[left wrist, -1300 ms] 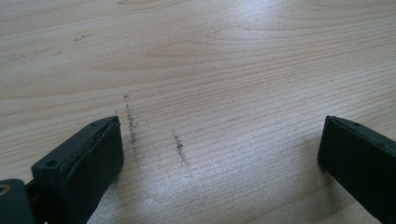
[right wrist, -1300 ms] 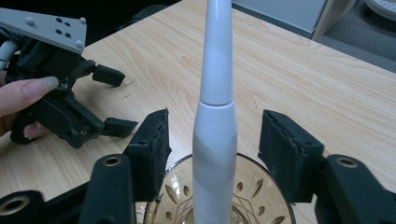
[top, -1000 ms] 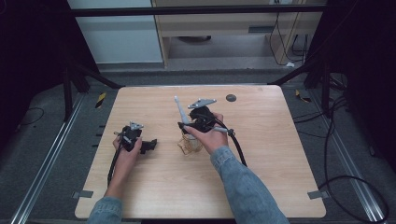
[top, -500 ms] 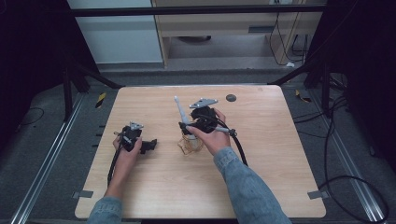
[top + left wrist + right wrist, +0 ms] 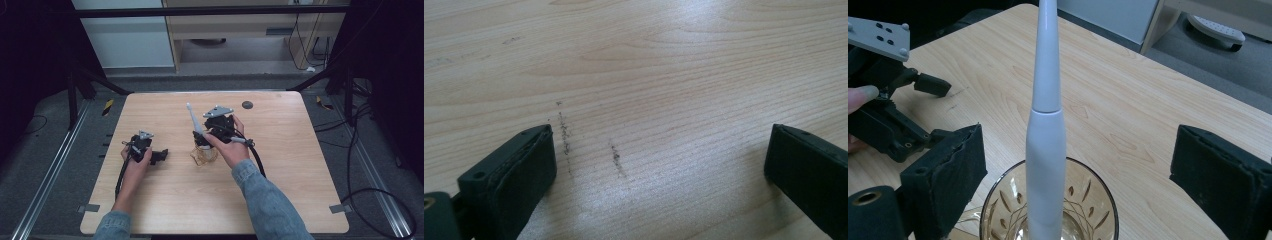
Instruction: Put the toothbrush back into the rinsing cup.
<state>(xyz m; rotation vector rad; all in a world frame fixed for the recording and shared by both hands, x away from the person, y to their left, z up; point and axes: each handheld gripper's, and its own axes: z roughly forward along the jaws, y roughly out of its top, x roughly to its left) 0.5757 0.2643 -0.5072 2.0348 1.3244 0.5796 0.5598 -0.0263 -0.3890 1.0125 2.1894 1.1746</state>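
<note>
A slim white stick-shaped handle [image 5: 1046, 125] stands upright in an amber cut-glass cup [image 5: 1098, 200]; in the high view the handle [image 5: 192, 119] leans out of the cup [image 5: 204, 156] near the table's middle. My right gripper [image 5: 1080, 145] is open, with one jaw on each side of the handle and neither touching it; from above it [image 5: 201, 140] sits just over the cup. My left gripper [image 5: 161, 156] rests on the table left of the cup. Its jaws [image 5: 661, 145] are open over bare wood with nothing between them.
The wooden table [image 5: 280, 165] carries faint dark scuff marks [image 5: 564, 135] in front of the left gripper. A small black round disc [image 5: 247, 104] lies near the far edge. A cable [image 5: 257, 160] trails from the right gripper. Dark floor and stand legs surround the table.
</note>
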